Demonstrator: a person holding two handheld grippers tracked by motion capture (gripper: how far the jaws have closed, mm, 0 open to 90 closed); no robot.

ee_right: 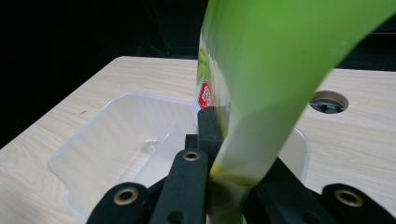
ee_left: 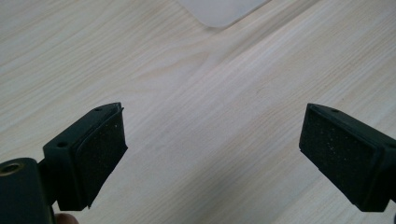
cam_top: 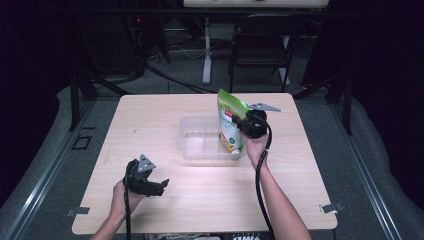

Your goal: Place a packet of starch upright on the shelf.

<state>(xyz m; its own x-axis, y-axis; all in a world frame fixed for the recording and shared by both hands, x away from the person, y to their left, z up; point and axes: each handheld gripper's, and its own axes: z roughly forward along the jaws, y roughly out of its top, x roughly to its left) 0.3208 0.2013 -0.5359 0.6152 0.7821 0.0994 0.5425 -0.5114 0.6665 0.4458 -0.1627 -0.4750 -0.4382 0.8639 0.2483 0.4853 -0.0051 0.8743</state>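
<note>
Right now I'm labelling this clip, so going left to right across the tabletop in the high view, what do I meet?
Left tongs, open and low over the table → clear plastic container → green pouch standing upright in the container's right end → right tongs shut on the pouch.

Pale wooden bench in a dark room, with furniture and cables behind it.

The bench (cam_top: pixel 200 200) has a light, straight-grained top; a round cable hole (ee_right: pixel 329 101) is cut near its far right corner, and a small dark mark (ee_right: pixel 82 112) sits towards its left side. A metal bracket (cam_top: pixel 331 207) sticks out at the near right corner and another bracket (cam_top: pixel 77 211) at the near left. Grey floor matting (cam_top: pixel 40 150) surrounds the bench. Beyond it stand a dark folding chair (cam_top: pixel 262 45) and the white leg (cam_top: pixel 206 55) of another desk, with black cables (cam_top: pixel 150 70) lying on the floor to their left.
</note>
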